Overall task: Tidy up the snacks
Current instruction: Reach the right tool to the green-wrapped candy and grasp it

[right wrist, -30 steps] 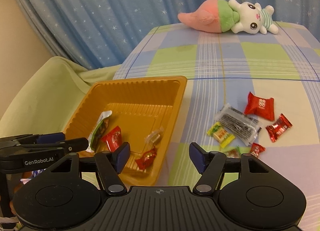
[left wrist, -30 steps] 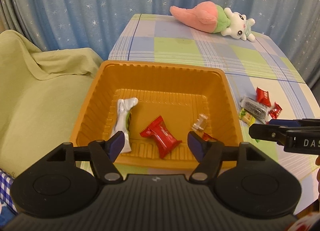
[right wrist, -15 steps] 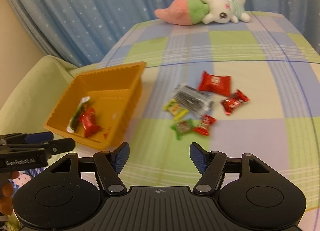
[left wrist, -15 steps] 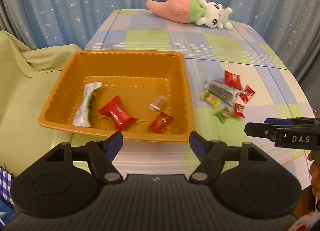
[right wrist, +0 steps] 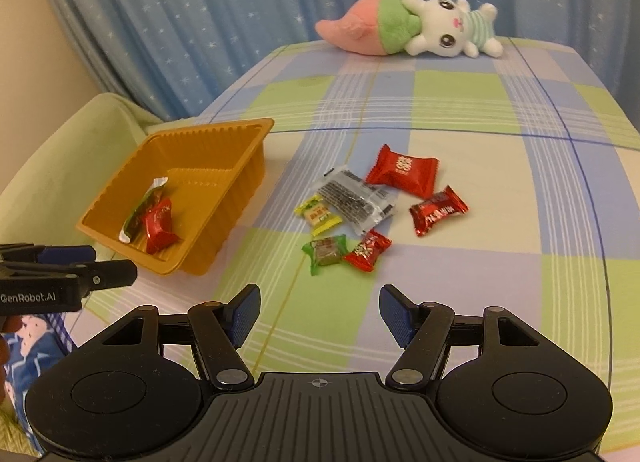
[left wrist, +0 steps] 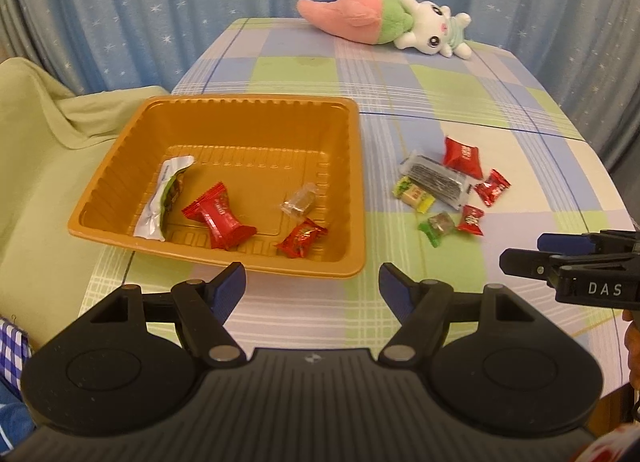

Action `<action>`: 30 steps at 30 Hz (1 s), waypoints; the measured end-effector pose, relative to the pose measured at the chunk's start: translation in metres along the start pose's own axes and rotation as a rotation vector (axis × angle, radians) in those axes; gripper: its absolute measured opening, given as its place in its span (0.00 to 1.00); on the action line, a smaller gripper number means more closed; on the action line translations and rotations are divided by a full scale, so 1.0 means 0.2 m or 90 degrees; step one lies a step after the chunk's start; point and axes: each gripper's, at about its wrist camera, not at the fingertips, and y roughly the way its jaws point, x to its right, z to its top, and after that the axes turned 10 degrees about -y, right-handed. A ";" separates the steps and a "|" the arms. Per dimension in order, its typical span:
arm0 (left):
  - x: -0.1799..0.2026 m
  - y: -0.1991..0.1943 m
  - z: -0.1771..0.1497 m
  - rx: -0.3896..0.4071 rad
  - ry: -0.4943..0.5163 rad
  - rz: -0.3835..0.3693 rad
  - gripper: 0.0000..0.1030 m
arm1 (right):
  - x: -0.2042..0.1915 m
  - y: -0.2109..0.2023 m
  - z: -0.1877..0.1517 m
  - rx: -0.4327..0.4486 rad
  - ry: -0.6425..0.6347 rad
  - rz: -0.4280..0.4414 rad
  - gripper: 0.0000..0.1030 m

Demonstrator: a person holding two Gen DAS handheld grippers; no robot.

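Note:
An orange tray (left wrist: 240,106) (right wrist: 256,166) sits at the table's left edge and holds several wrapped snacks, among them a red candy (left wrist: 218,216) and a white-green packet (left wrist: 166,192). Several loose snacks lie on the checked cloth to its right: a red pack (right wrist: 402,170), a clear dark-printed packet (right wrist: 352,200), a yellow candy (right wrist: 318,214), a green candy (right wrist: 326,252) and small red candies (right wrist: 368,250). My left gripper (left wrist: 312,290) is open and empty, held back from the tray's near rim. My right gripper (right wrist: 320,310) is open and empty, near the green candy.
A pink and white plush toy (left wrist: 384,20) (right wrist: 412,26) lies at the table's far end. A green covered chair (left wrist: 44,134) stands left of the tray. Blue starred curtains hang behind. The right gripper's side shows in the left wrist view (left wrist: 576,266).
Both grippers have drawn back from the tray; the left one pulled away, and the right one swung right, so the loose snacks now lie in front of it. Both stay open.

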 end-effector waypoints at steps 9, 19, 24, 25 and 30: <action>-0.10 0.06 0.06 0.003 -0.018 0.030 0.70 | -0.03 0.15 0.08 0.005 -0.052 0.006 0.64; -0.19 0.19 0.16 -0.012 -0.010 0.033 0.70 | -0.06 0.38 0.15 -0.027 -0.098 -0.027 0.43; -0.21 0.24 0.21 -0.020 -0.005 0.027 0.70 | -0.05 0.46 0.15 -0.051 -0.109 -0.044 0.38; -0.21 0.25 0.21 -0.022 -0.004 0.026 0.70 | -0.05 0.48 0.15 -0.055 -0.112 -0.048 0.38; -0.23 0.29 0.23 -0.029 0.001 0.022 0.70 | -0.05 0.54 0.16 -0.072 -0.126 -0.059 0.35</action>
